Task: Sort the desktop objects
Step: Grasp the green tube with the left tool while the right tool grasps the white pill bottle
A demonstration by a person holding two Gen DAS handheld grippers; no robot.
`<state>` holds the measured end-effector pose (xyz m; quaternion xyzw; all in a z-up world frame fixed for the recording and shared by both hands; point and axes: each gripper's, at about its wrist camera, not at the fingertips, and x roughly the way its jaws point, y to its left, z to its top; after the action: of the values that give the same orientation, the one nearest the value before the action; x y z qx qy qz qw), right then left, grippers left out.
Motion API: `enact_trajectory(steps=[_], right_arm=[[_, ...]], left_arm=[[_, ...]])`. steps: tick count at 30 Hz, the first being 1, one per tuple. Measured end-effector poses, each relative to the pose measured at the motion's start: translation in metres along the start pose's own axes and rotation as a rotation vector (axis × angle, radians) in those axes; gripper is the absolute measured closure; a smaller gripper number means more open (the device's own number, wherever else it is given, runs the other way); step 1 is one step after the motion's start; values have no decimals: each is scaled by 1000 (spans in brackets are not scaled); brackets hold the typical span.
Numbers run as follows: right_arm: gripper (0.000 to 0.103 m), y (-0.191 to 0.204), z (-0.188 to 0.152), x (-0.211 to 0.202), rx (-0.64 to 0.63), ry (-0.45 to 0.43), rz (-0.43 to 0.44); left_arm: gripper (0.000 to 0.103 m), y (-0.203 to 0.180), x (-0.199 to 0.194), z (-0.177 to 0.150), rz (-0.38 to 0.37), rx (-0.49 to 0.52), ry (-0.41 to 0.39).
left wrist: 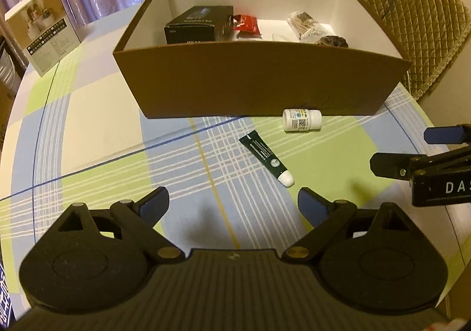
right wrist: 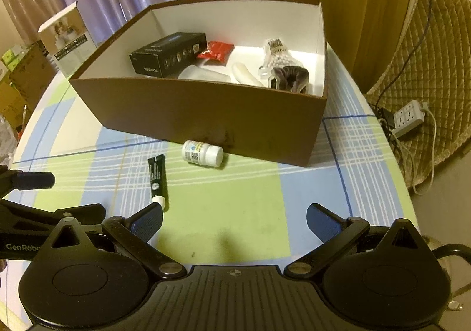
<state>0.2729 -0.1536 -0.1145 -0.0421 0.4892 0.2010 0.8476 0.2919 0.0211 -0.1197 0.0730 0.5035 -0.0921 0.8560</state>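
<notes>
On checked cloth, cylindrical white bottle [left wrist: 302,120], slim green tube [left wrist: 266,158], brown cardboard box [left wrist: 259,84] (matte), both tongs [left wrist: 234,207] [right wrist: 234,223] apart.

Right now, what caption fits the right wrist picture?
Open right gripper faces a green tube and white pill bottle before the brown box.

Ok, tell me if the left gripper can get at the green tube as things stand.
Probably yes. The left gripper is open, and the green tube lies flat on the tablecloth just ahead, with nothing between them.
</notes>
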Motion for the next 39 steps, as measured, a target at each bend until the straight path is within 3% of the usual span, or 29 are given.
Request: enact_trajectory(steps=[19, 29, 36, 39], right_arm=[[2, -36, 4, 44, 117, 58, -61], [2, -34, 7, 51, 136, 49, -60], [2, -18, 11, 59, 108, 45, -33], [2, -4, 13, 65, 82, 41, -14]], left_arm=[[15, -14, 61, 18, -58, 23, 35], [41, -16, 93, 27, -53, 41, 45], [82, 7, 92, 25, -57, 2, 20], [87, 22, 91, 23, -40, -22, 18]])
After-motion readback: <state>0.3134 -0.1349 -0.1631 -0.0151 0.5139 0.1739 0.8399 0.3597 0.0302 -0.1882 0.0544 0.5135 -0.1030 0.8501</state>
